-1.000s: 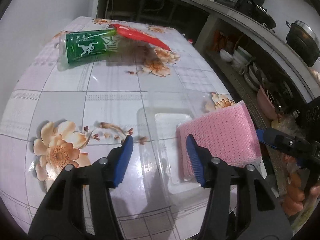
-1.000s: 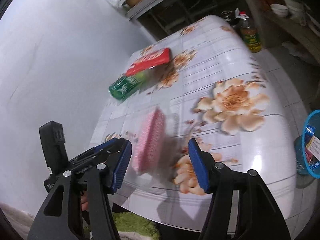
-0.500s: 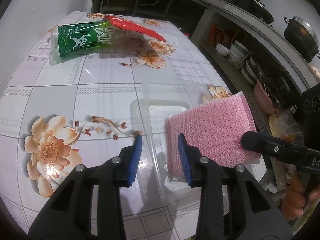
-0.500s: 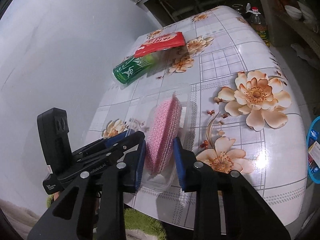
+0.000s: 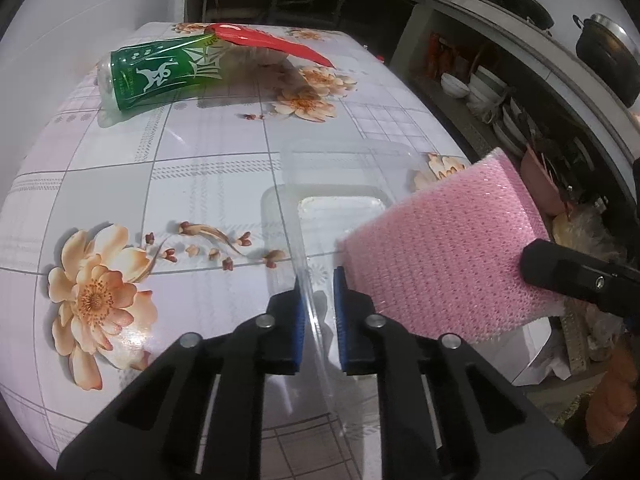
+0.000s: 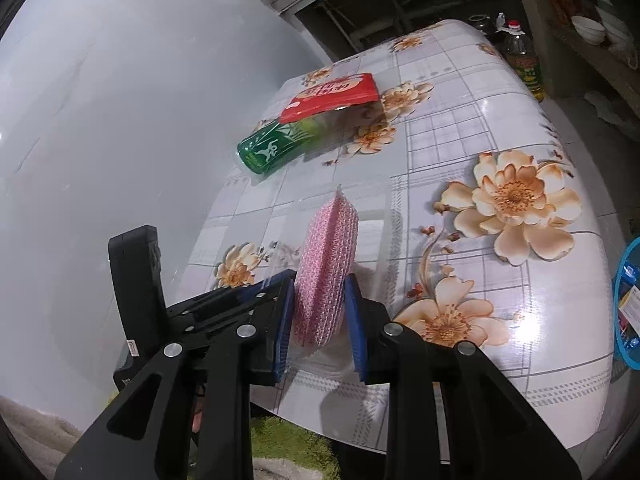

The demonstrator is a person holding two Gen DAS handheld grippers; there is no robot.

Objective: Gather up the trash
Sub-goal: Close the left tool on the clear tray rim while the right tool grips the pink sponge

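A clear plastic clamshell box lies on the flowered table near its front edge. My left gripper is shut on the box's thin clear rim. A pink foam net pad stands on edge in the box. My right gripper is shut on this pink pad, one blue pad on each face. The right gripper's black finger shows at the right of the left wrist view. A green plastic bottle and a red wrapper lie at the table's far end.
The table's flowered cloth drops off at the right edge. A blue basket with trash stands on the floor to the right. An oil bottle and shelves with bowls lie beyond. A wall runs along the left.
Both grippers went from wide open to shut: the left closed on the clear box's rim, the right closed on the pink pad. Both moved in toward the box.
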